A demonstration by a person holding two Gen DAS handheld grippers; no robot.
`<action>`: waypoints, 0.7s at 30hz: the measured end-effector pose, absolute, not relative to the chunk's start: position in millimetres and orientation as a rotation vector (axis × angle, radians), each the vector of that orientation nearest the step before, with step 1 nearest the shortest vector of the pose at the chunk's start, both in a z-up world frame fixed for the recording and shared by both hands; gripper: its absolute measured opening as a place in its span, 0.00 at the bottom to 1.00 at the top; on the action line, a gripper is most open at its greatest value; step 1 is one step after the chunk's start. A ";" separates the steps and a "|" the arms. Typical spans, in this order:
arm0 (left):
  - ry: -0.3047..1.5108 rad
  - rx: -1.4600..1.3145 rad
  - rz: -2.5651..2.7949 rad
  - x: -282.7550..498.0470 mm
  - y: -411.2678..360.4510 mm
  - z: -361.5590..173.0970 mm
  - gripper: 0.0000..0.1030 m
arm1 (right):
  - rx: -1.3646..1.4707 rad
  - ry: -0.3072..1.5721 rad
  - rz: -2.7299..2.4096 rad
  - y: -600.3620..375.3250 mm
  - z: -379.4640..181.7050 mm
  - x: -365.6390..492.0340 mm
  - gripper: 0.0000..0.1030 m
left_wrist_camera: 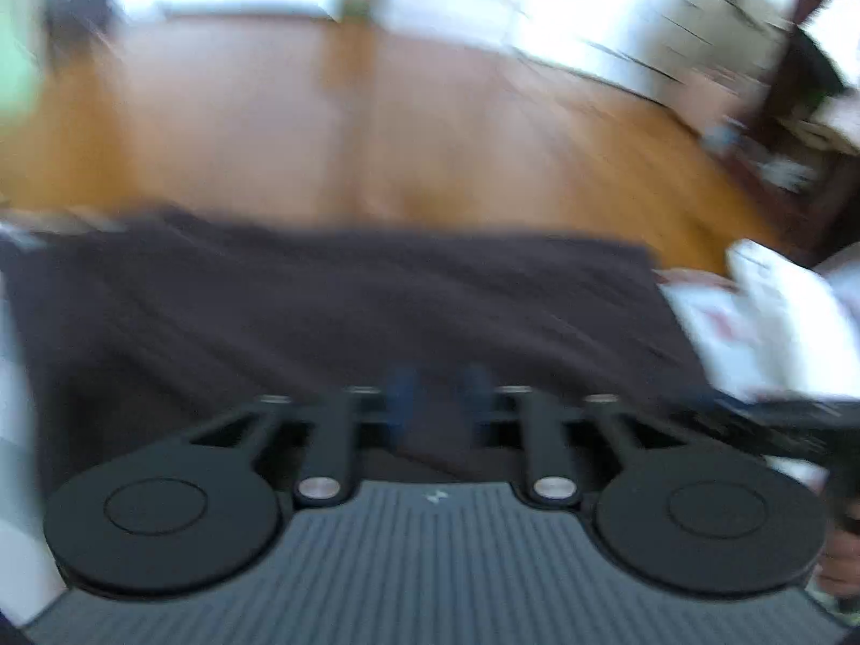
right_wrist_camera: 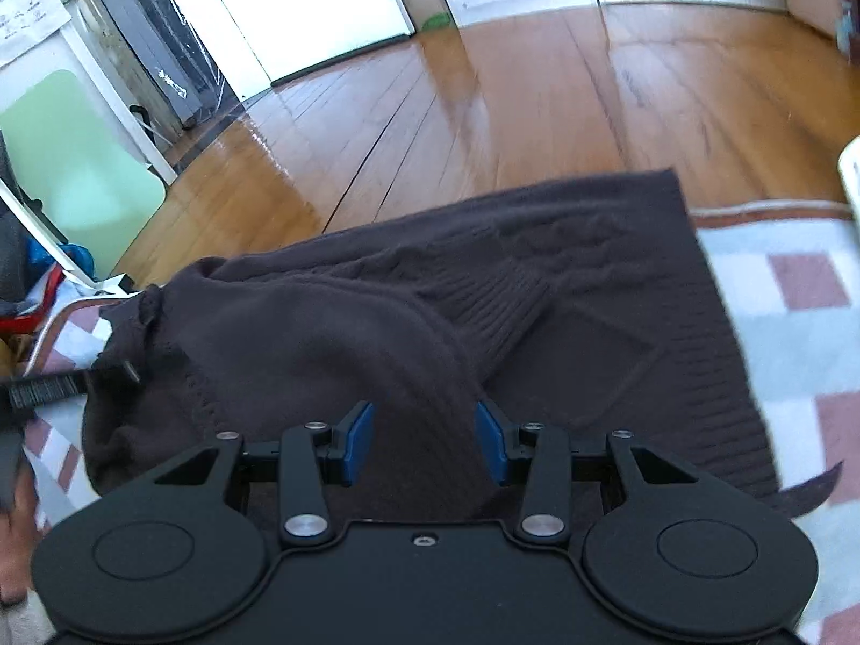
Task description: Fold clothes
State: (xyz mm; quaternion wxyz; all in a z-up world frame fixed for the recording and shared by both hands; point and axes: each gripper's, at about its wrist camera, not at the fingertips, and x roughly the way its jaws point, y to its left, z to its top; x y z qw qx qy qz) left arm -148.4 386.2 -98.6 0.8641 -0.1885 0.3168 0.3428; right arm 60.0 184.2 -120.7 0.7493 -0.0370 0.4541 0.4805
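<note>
I am looking at a dark brown knit sweater (right_wrist_camera: 564, 322) lying on the checked blanket (right_wrist_camera: 795, 279) (cable and ribbed panels showing), one sleeve lying folded across its body.

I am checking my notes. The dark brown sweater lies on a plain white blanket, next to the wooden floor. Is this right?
Not quite. The blanket is not plain white: it is checked, pale blue and white with reddish-brown squares, as the right wrist view shows. The rest holds: the dark brown sweater lies on it, next to the wooden floor.

Both wrist cameras are looking steeply down, close over the dark sweater (right_wrist_camera: 537, 290), sharing the wooden floor (right_wrist_camera: 484, 107) beyond.
</note>
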 end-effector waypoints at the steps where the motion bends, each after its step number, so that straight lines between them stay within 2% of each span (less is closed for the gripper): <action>1: 0.657 -0.361 0.787 -158.0 397.1 -95.5 0.62 | -0.089 0.999 1.069 190.1 -120.6 58.2 0.46; 4: 0.699 -0.384 0.961 -190.4 437.9 -100.6 0.62 | -0.104 1.026 1.142 210.7 -119.6 52.9 0.46; 6: 0.680 -0.493 1.030 -223.4 464.2 -107.7 0.62 | -0.079 1.079 1.253 236.6 -116.1 48.3 0.47; 8: 0.606 -0.692 1.019 -257.9 486.2 -118.8 0.61 | -0.051 1.152 1.374 272.1 -112.5 36.7 0.48; 10: 0.504 -0.892 0.969 -290.8 503.5 -131.9 0.57 | -0.043 1.213 1.482 313.6 -109.9 16.4 0.54; 11: 0.439 -0.988 0.924 -306.0 509.0 -139.5 0.33 | -0.060 1.222 1.538 335.4 -109.4 0.4 0.57; 12: 0.374 -1.082 0.876 -321.1 514.5 -147.1 0.16 | -0.088 1.224 1.590 357.3 -110.4 -17.0 0.58; 13: 0.328 -1.136 0.848 -327.3 517.0 -153.8 0.05 | -0.126 1.225 1.634 377.0 -112.8 -34.0 0.58; 17: 0.193 -1.275 0.795 -346.3 525.5 -177.4 0.05 | -0.269 1.258 1.698 458.6 -127.1 -99.8 0.59; 19: 0.172 -1.287 0.827 -358.7 530.4 -184.3 0.06 | -0.291 1.253 1.647 486.0 -135.5 -118.9 0.68; 21: 0.136 -1.328 0.856 -367.8 534.6 -192.4 0.07 | -0.340 1.224 1.572 507.7 -146.6 -130.0 0.70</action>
